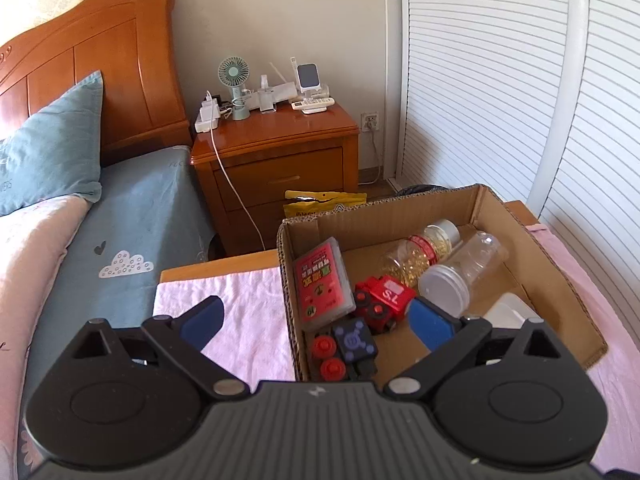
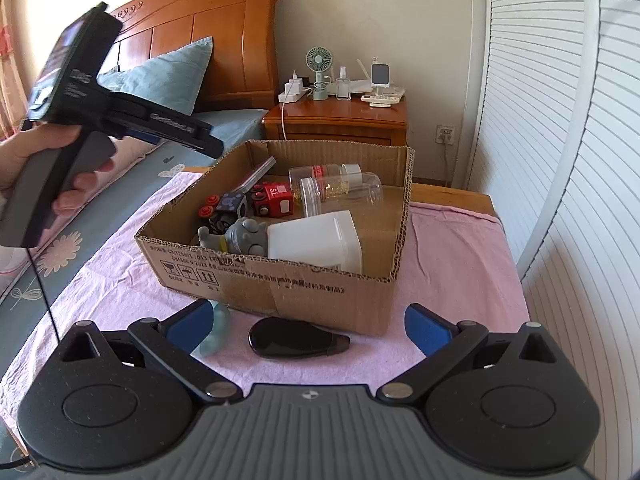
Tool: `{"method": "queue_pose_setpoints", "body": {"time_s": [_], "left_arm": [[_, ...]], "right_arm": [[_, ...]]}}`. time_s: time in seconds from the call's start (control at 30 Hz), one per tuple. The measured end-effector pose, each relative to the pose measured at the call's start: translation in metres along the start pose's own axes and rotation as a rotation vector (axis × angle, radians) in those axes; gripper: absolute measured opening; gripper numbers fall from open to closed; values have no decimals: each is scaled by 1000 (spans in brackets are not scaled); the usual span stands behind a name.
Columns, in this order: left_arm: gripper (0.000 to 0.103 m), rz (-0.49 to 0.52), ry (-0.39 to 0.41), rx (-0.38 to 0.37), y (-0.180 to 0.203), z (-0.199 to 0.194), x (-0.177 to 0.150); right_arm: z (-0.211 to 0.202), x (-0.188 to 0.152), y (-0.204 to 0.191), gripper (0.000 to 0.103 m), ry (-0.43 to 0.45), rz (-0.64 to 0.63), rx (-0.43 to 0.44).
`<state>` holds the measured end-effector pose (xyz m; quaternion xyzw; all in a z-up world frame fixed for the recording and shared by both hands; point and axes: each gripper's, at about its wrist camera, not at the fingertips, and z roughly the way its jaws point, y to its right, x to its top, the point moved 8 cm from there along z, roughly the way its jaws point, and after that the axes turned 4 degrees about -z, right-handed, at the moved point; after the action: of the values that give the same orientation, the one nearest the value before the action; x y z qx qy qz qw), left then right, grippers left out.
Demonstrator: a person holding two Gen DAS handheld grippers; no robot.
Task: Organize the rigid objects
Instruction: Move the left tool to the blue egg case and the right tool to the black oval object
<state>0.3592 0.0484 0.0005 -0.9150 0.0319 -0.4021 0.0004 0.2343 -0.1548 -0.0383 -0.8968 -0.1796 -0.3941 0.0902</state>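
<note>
A cardboard box (image 2: 280, 292) stands on a pink cloth (image 2: 452, 264) and holds a red toy truck (image 2: 274, 198), a red card box (image 1: 322, 284), two clear jars (image 2: 340, 192), a white container (image 2: 316, 240), a grey toy (image 2: 246, 236) and a dark cube (image 1: 355, 340). A black oval object (image 2: 294, 338) and a pale blue piece (image 2: 216, 332) lie on the cloth in front of the box. My right gripper (image 2: 308, 326) is open just above them. My left gripper (image 1: 316, 320) is open over the box's left wall (image 1: 290, 280); it shows in the right wrist view (image 2: 208, 140).
A bed with blue sheet (image 1: 132, 220) and pillow (image 1: 52, 148) lies to the left. A wooden nightstand (image 1: 276, 160) with a fan, charger and remote stands behind. A yellow bag (image 1: 324, 202) lies behind the box. White slatted doors (image 2: 560, 140) fill the right.
</note>
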Motion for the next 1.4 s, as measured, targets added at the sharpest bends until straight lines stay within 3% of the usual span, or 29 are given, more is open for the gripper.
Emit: {"method": "queue_pose_setpoints", "body": {"time_s": [0.27,0.47,0.67,0.8,0.9,1.0,1.1,1.23,1.4], "left_arm": [[102,-5,-3,10,2,-48,-42],[102,-66,-15,-1,4,-72,-81],[102,-32,-6,52,11,-84,-110],[102,-37,20,79,17,-86,-126],[102,-75,11,41,20,-83,-139],[102,-99,-12,-5,23,-76,-149],[102,-109,-28,-7,23,-69,-154],[102,-126,-31,-2,18,-62,-155],[102,-146,-37,-4,13,-56,-155]], "right_arm": [[-7,-21,-3,103,-15,30,10],[0,-30,-4,103,-24,56,25],[23,-40,2,103,-58,111,14],[43,-48,5,103,-84,136,-34],[55,-55,3,103,-102,117,-74],[66,-59,-7,103,-132,91,-62],[79,-61,-15,103,-158,48,-83],[91,-58,-25,103,-146,-21,-114],[102,-49,-23,103,-108,-16,-120]]}}
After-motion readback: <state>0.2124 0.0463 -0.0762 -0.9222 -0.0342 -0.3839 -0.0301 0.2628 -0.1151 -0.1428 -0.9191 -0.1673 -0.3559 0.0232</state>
